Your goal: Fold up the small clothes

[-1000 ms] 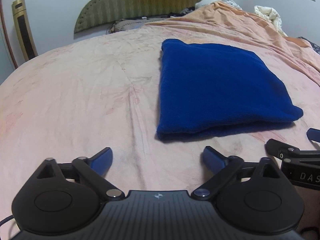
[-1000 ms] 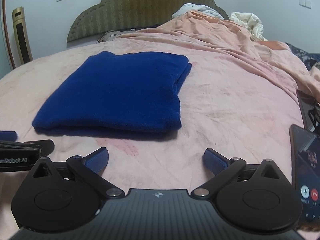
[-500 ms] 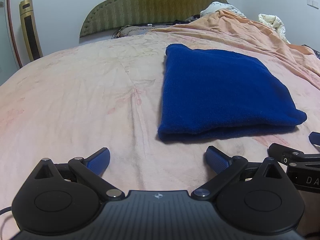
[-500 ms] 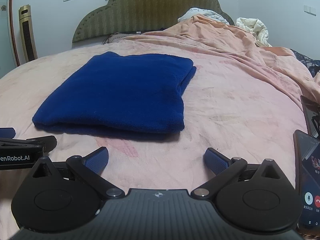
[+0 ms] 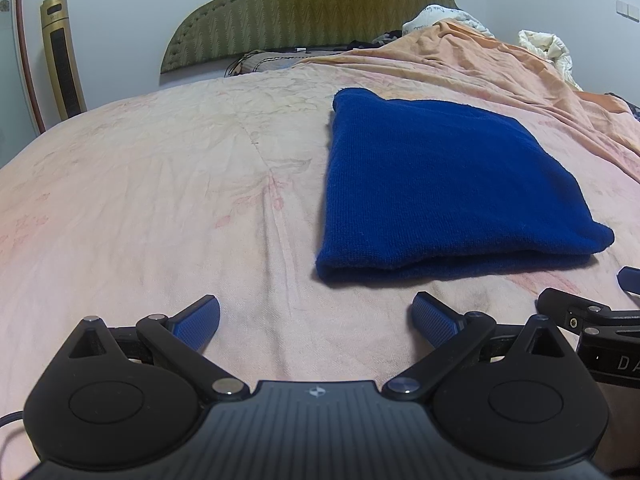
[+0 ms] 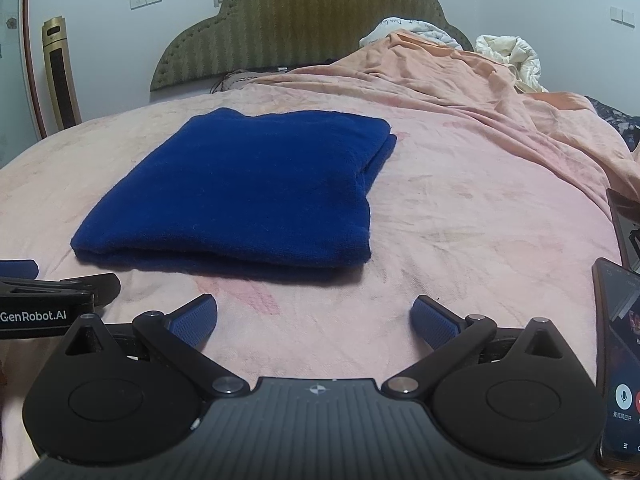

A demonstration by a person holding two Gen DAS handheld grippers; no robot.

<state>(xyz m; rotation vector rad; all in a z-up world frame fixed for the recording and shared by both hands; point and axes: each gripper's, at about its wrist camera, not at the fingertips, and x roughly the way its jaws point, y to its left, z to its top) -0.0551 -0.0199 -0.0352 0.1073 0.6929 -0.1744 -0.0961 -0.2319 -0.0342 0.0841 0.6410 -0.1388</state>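
A dark blue garment point(image 5: 448, 184) lies folded into a neat rectangle on the pink bed sheet point(image 5: 160, 200). It also shows in the right wrist view point(image 6: 248, 192). My left gripper point(image 5: 316, 316) is open and empty, low over the sheet just short of the garment's near left corner. My right gripper point(image 6: 314, 316) is open and empty, just short of the garment's near right corner. Each gripper shows at the edge of the other's view: the right one point(image 5: 624, 280), the left one point(image 6: 18, 270).
A phone point(image 6: 620, 360) with a lit screen lies on the bed at the right gripper's right side. A bunched orange blanket point(image 6: 460, 80) and white bedding point(image 6: 512, 52) lie at the far right. A green headboard point(image 5: 312, 8) and a gold tower appliance point(image 5: 62, 56) stand behind.
Both grippers have tilted up and drawn back slightly, so the garment sits lower in each view. Both stay open. The garment has not moved.
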